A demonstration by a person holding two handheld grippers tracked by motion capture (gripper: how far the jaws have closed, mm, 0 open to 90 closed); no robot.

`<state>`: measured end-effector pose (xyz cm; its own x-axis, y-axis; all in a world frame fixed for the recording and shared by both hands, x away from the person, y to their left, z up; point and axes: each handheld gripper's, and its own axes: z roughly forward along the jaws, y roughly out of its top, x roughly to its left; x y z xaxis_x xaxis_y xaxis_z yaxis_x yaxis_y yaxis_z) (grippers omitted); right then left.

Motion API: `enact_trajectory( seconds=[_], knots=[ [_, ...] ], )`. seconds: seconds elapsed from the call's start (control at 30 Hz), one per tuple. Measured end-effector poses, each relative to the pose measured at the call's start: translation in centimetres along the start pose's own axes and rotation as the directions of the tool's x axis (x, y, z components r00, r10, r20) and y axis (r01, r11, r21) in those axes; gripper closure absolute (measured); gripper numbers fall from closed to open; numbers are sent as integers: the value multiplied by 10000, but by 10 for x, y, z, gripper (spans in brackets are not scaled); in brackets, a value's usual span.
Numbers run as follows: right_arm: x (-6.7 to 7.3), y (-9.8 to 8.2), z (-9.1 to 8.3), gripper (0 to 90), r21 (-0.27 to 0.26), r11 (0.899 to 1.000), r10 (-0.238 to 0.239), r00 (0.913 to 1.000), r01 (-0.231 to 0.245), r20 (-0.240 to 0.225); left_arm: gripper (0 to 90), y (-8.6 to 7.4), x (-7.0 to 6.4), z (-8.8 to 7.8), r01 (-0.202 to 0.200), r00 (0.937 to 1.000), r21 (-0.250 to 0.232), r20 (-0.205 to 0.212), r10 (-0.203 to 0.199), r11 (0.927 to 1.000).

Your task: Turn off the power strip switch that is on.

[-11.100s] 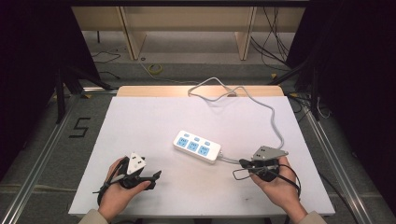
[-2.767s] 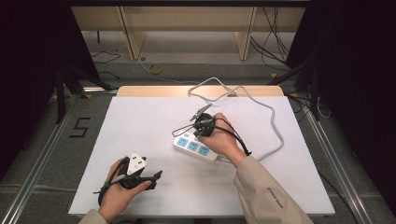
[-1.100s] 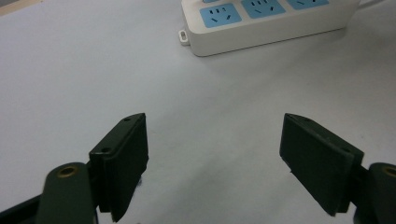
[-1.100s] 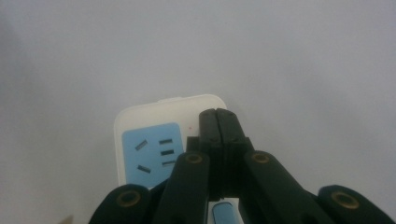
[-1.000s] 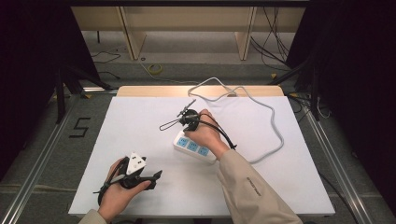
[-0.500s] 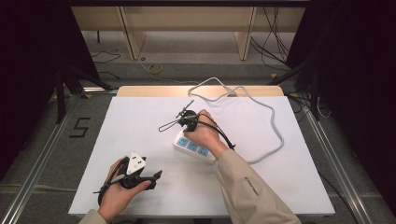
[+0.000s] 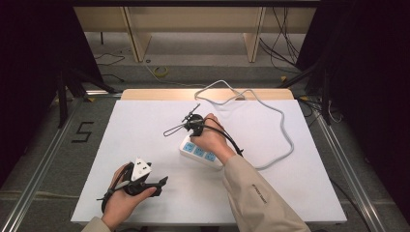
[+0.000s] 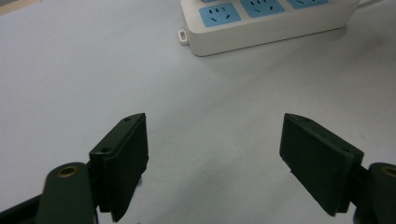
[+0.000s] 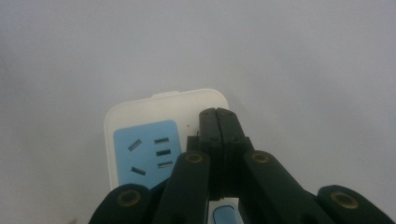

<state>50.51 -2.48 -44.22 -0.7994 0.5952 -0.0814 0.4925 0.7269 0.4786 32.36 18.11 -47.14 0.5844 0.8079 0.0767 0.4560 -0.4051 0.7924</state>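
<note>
White power strip (image 7: pixel 199 151) with blue sockets, lying near the middle of the worktop (image 7: pixel 121 130), grey cord (image 7: pixel 270 116) looping off to the far edge. Right gripper (image 9: pixel 218 122) now down over the strip's end, moved there from the near right side some seconds back, hardly shifting in the last second. Jaws pinched tight together, holding nothing. Probably pressing the strip's switch, with the tips used like a finger. Left gripper (image 8: pixel 212 158) resting near the front edge as before, jaws spread wide, nothing between them.
</note>
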Motion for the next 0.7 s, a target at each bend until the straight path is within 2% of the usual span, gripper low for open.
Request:
enact_trajectory(
  seconds=[0.47, 0.7],
  knots=[
    [3, -1, 0, 900, -6, 10000, -93, 9998, 93, 156, 235, 0, 0, 0, -12, 10000, 2, -19, 12, 10000],
    [2, -3, 1, 900, -246, 9997, 0, 9999, 3, 119, 234, 0, 0, 0, 3, 10000, -10, -1, -3, 10000]
  ],
)
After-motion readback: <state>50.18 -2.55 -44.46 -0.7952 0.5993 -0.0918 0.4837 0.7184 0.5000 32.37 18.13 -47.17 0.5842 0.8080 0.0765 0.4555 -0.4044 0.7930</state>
